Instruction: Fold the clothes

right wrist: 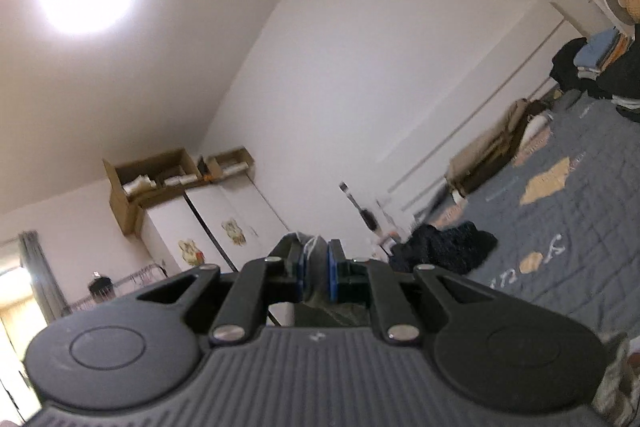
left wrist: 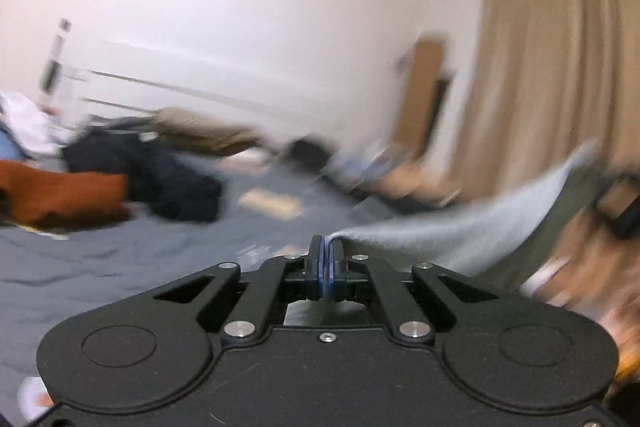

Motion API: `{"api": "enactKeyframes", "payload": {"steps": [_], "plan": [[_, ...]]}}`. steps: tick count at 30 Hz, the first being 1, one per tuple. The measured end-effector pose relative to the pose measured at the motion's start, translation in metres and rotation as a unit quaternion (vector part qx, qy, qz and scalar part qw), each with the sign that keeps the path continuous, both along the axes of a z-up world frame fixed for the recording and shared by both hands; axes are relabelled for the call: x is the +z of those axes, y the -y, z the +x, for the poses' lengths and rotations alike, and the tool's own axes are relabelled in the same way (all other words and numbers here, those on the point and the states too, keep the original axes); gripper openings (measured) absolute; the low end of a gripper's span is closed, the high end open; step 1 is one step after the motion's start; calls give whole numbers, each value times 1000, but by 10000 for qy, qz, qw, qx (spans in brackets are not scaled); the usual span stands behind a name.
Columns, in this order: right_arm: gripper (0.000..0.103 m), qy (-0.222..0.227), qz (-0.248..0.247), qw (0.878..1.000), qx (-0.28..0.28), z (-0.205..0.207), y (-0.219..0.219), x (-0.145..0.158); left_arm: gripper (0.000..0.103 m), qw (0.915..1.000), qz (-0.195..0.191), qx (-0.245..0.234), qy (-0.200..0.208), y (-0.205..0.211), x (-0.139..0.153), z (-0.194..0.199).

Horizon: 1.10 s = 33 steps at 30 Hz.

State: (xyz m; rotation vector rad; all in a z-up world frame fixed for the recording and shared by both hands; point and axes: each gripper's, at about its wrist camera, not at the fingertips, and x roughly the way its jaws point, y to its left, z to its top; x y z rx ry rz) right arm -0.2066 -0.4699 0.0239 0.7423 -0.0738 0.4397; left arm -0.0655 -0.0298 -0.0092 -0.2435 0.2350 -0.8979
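Grey knit garment (left wrist: pixel 460 231) is pinched at its edge by the left gripper (left wrist: pixel 327 247), jaws fully closed, and stretches away rightward above the blue-grey quilted bedspread (left wrist: pixel 120 267). Right gripper (right wrist: pixel 315 259) clamps a bunched grey fold narrowly. Dark clothes pile (right wrist: pixel 444 247) lies beyond.

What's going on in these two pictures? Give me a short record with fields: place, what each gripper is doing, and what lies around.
place: bedroom, grey quilt on the bed
left gripper: shut on the edge of a light grey garment, which stretches off to the right
right gripper: shut on a bunch of grey cloth; whether it is the same garment cannot be told
lying around: orange garment, dark clothes, a folded stack further off
image quality: left view blurred
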Motion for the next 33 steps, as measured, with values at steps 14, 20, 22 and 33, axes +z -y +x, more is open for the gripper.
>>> {"api": "enactKeyframes", "payload": {"steps": [14, 20, 22, 33], "plan": [[30, -1023, -1747, 9737, 1042, 11, -28, 9, 72, 9933, 584, -617, -780, 0, -29, 29], [55, -880, -1700, 9804, 474, 14, -20, 13, 72, 9830, 1191, 570, -1274, 6, -51, 54], [56, -1162, -1719, 9780, 219, 27, -24, -1, 72, 9745, 1234, 950, -1615, 0, -61, 69], [56, -1877, -1640, 9684, -68, 89, -74, -82, 32, 9452, 1833, 1411, -2302, 9, -106, 91]]}}
